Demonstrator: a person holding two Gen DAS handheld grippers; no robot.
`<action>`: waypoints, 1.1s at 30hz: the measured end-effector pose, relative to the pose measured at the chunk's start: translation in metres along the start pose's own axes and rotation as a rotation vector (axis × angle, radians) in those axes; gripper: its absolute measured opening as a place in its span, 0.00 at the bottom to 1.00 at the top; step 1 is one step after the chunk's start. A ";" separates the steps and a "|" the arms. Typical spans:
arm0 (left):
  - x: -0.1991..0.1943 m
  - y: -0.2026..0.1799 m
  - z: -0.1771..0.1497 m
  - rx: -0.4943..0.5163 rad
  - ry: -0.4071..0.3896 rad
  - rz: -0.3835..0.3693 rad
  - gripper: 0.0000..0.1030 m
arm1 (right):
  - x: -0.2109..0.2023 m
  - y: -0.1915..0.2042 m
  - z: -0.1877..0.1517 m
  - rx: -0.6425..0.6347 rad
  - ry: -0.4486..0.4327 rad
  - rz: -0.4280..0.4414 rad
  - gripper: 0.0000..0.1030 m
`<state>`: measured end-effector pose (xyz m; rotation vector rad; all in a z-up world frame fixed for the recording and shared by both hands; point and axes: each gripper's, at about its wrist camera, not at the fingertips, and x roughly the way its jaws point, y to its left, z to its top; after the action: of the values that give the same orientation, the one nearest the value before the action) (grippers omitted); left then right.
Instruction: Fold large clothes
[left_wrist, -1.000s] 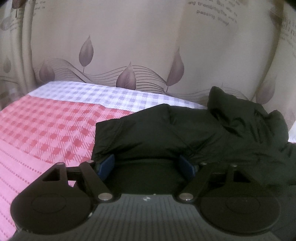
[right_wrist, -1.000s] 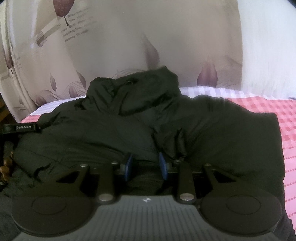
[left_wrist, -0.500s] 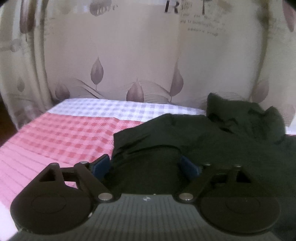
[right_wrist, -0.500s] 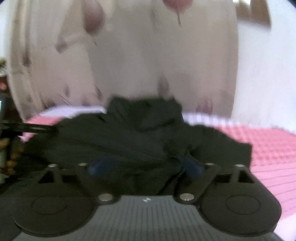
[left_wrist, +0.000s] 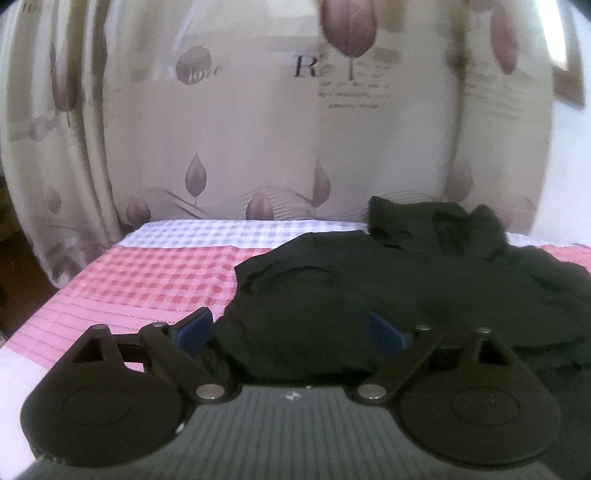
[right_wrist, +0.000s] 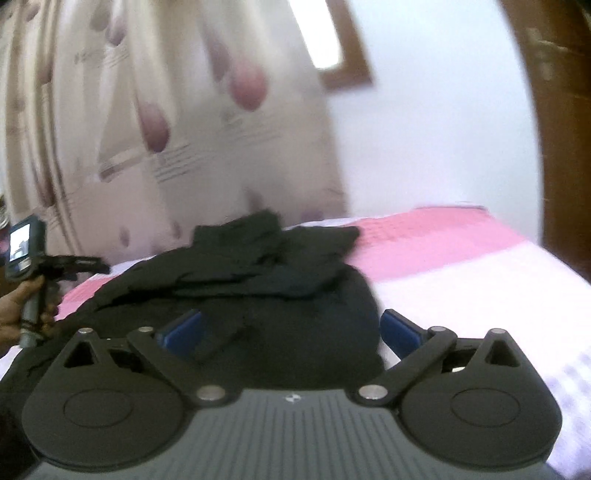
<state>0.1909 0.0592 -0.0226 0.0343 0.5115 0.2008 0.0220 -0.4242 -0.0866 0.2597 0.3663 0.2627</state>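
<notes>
While both claws, left (left_wrist: 291, 332) and right (right_wrist: 291, 332), have just been opening and now gape empty, the jacket (left_wrist: 388, 280) lies partly folded on the bed (left_wrist: 147, 280); tidier folds seem left.

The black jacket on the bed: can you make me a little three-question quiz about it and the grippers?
1. True or false: the black jacket lies on a pink checked bedspread.
2. Are the right hand-held gripper's jaws A) wide open or B) clamped on the cloth?
3. What hangs behind the bed in the left wrist view?

Key:
1. True.
2. A. They have just been opening, and the pads stand clear of the jacket lying between them.
3. A beige curtain printed with leaves.
</notes>
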 end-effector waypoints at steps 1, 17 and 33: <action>-0.006 -0.002 -0.002 0.008 -0.003 -0.007 0.90 | -0.009 -0.004 -0.003 0.006 -0.005 -0.019 1.00; -0.135 0.137 -0.091 -0.081 0.106 -0.194 0.99 | -0.041 -0.024 -0.063 0.117 0.184 0.006 1.00; -0.134 0.180 -0.172 -0.201 0.302 -0.408 0.60 | -0.028 -0.038 -0.086 0.278 0.241 0.117 0.36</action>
<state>-0.0407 0.2057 -0.0931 -0.2983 0.7839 -0.1462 -0.0287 -0.4507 -0.1669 0.5260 0.6290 0.3599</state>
